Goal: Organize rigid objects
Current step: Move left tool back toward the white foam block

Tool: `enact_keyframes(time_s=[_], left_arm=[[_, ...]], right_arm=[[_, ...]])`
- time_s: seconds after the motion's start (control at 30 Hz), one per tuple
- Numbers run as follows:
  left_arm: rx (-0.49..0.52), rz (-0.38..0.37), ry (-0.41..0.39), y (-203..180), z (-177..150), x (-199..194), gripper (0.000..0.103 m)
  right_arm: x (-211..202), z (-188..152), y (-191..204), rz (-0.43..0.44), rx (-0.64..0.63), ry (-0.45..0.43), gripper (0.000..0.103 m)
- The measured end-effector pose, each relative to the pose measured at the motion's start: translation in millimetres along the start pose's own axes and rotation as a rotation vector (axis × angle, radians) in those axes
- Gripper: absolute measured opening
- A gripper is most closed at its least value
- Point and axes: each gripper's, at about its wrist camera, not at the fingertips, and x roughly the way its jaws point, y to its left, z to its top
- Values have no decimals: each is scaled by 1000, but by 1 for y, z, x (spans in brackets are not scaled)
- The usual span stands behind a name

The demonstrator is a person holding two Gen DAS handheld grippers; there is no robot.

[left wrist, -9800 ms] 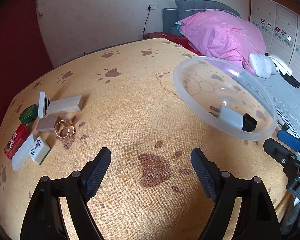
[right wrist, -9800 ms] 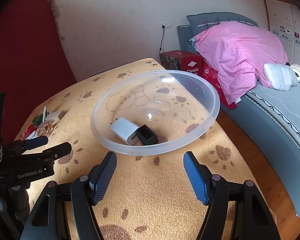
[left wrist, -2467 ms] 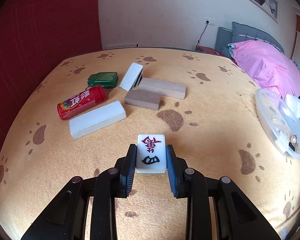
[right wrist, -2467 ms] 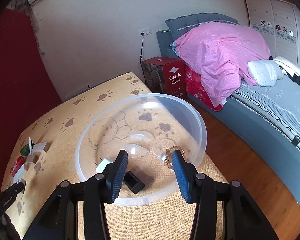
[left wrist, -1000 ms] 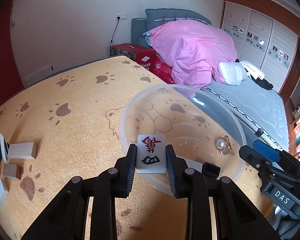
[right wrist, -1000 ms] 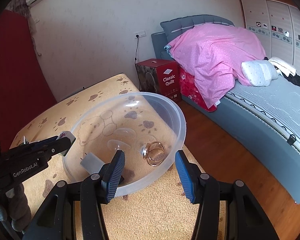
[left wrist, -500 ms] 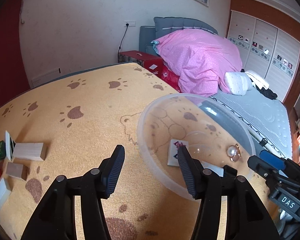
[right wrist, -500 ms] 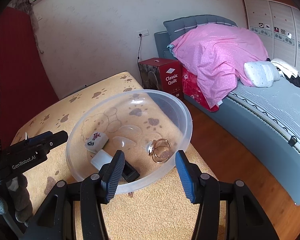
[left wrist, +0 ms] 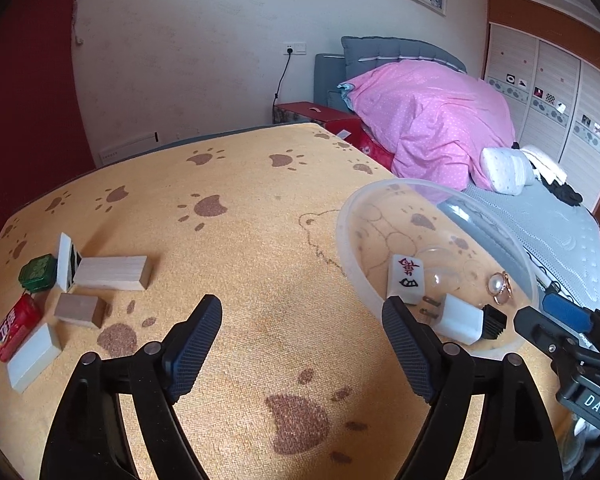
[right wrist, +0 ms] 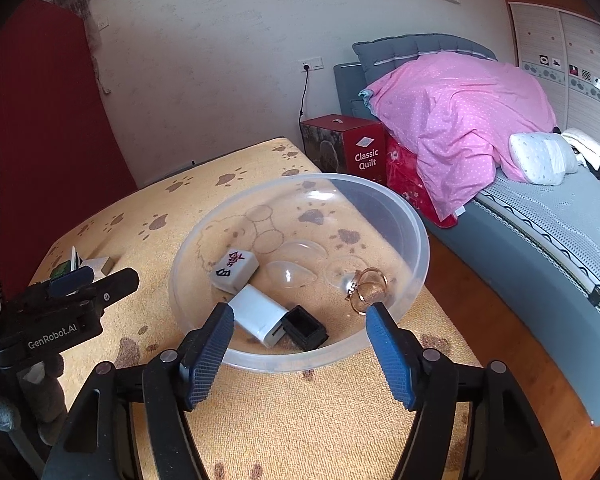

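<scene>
both the left gripper (left wrist: 302,344) and right gripper (right wrist: 300,346) gape wide, holding nothing, the mahjong tile (right wrist: 234,266) lies inside the clear bowl (right wrist: 414,222), whose near rim either could nudge.

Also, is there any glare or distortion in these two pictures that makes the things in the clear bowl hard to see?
Left wrist view: fisheye bending curves the bed edge, and the clear bowl rim looks milky, yet the mahjong tile stays sharp. Right wrist view: small highlights sit on the bowl's bottom bumps, but the white charger and ring read clearly.
</scene>
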Motion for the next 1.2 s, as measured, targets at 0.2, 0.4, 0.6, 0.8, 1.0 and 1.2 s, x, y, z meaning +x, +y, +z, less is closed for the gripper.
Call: enact_keyframes(time_s=[0.2,0.4,0.6,0.8,1.0,1.2], left_arm=[[-16,29,-3,14,-5,-7,87],[-64,80,21,37,-11,-11,93],[-137,140,27,67,-17,-19,94],[-232,212,51,105,-26,-21,94],[-324,290,45,142,-32,-30,94],[-396,364,40,175,-40,-37,94]], right_arm=[[1,-4,13,34,-23,18,74],[2,-8,31,105,-66,37,81],[1,-14,56,160,-120,47,83],[5,-18,71,196,-128,74,83],[7,-23,80,217,-133,96,84],[10,-25,84,227,-126,107,84]])
